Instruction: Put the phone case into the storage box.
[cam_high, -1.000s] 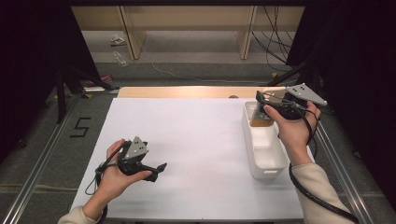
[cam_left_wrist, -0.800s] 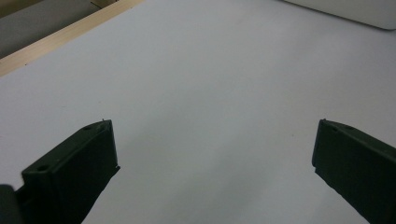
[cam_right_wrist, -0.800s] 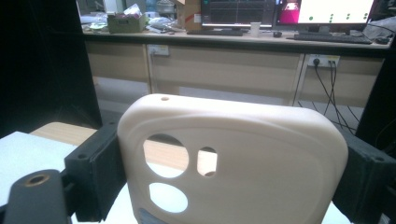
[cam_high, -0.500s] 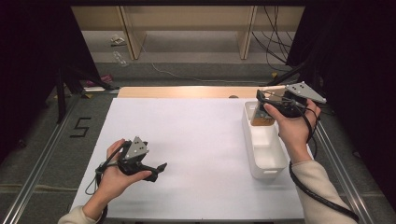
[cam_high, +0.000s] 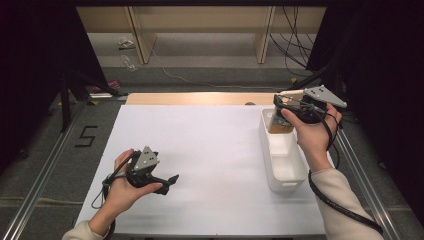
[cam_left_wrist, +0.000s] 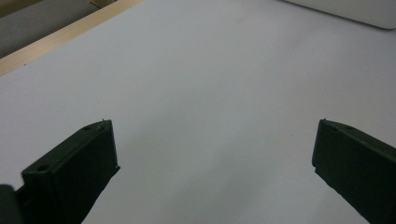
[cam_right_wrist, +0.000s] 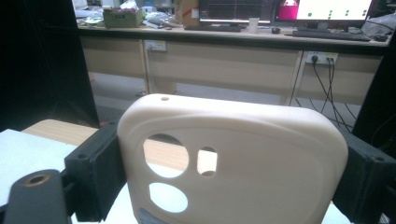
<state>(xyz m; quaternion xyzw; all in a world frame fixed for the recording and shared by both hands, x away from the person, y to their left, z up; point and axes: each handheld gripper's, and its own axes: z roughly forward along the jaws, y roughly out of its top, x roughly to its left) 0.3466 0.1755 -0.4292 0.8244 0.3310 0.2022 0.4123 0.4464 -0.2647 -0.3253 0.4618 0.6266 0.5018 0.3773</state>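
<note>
1. Phone case (cam_right_wrist: 233, 163): one, cream-coloured, with three camera cut-outs near one corner. It stands upright between the two black fingers of the right gripper, its side edges against both pads. In the high view it shows as a tan shape (cam_high: 279, 125) at the far end of the bin, just under the gripper.
2. Right gripper (cam_high: 282, 107): one, held in the person's right hand (cam_high: 312, 135) over the far end of the bin, fingers clamped on the phone case at a wide spread.
3. Left gripper (cam_high: 167, 182): one, in the left hand (cam_high: 122, 187), low over the near left part of the table, well apart from the bin. Its fingers (cam_left_wrist: 74, 163) stand wide apart with bare white surface between them.
4. Bin (cam_high: 285, 170): one, white, oblong, plastic, on the right side of the table, long axis running away from the person.
5. Table (cam_high: 215, 150): one, white top, wooden strip along the far edge.
</note>
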